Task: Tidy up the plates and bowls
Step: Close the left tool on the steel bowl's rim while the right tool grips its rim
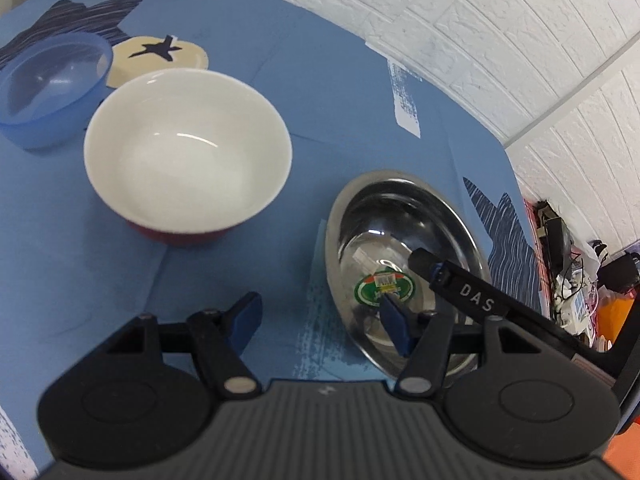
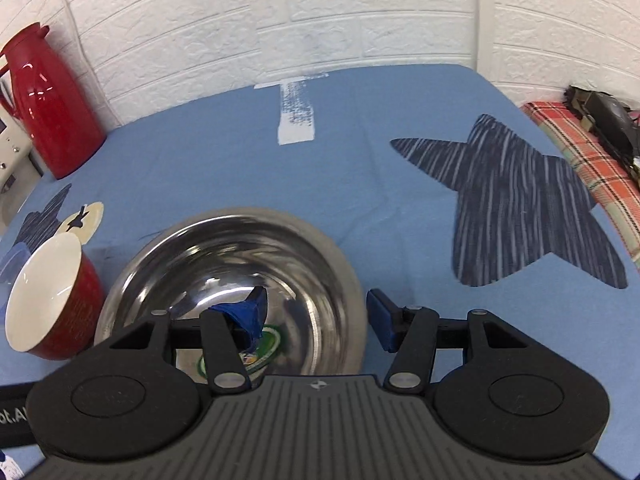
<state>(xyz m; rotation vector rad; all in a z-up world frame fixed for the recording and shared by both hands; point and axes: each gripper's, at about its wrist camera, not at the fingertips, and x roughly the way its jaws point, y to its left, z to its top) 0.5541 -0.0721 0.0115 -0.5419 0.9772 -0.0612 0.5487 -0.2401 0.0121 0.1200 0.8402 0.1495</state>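
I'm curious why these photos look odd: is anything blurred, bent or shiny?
Right wrist view: the steel bowl looks smeared with blur, its inside mirroring light. Left wrist view: sharper; the white brick wall curves from lens distortion, and small glints sit inside the red-and-white bowl.

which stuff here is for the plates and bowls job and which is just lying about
For the job:
steel bowl, right claw open astride its rim
red bowl with white inside
blue plastic bowl
left claw, open

Lying about:
red jug
checked cloth
white appliance
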